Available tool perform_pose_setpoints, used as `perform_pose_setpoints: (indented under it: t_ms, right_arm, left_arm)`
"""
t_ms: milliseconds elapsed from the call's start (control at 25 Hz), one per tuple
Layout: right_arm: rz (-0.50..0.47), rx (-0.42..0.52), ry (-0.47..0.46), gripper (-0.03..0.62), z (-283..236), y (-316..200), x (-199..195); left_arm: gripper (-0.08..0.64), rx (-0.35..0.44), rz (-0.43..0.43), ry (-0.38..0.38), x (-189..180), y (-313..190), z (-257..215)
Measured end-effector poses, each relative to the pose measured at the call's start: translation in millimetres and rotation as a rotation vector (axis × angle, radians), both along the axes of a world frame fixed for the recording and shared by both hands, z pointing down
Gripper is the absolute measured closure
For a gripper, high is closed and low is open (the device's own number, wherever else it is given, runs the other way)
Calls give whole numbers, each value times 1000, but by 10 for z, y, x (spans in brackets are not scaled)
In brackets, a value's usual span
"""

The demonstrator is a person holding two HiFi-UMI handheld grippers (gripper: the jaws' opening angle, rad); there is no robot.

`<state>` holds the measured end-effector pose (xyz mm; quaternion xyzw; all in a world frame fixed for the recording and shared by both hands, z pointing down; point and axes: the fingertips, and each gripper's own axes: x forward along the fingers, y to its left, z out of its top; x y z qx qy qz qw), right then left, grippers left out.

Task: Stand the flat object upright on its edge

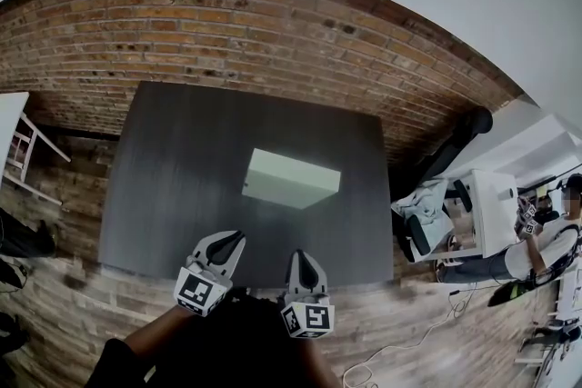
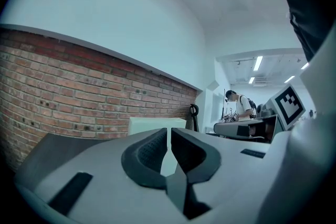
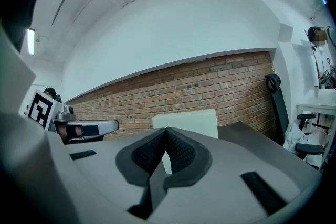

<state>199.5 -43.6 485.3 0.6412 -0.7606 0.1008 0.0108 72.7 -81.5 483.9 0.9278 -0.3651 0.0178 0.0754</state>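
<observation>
Locating task item: pale off-white rectangular slab (image 1: 291,179) rests mid-way across the dark grey matte surface (image 1: 164,159), before a brick wall; whether it lies on its face or its edge cannot be settled.
Left hand-held gripper (image 2: 169,131): jaws pressed together, nothing between them, well short of the slab.
Right hand-held gripper (image 3: 166,130): likewise closed and empty.
Handling, judged: stiff, probably light, matte and not slippery, not fragile.
Hold, judged: opposite long edges, one gripper each.
Markings: none legible on the slab; only square black-and-white markers on the grippers.
</observation>
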Motion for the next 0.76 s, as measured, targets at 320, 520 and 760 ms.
perform_pose_setpoints:
  t_ms: [320, 520, 760]
  right_arm:
    - [3, 16, -6, 568, -12, 96, -85]
    - [2, 19, 0, 568, -9, 122, -121]
    - [-5, 20, 7, 568, -8, 143, -152]
  left_arm:
    - [511, 7, 21, -8, 44, 79, 9]
    - [511, 4, 32, -3, 20, 102, 19]
    - [511, 11, 41, 2, 17, 133, 11]
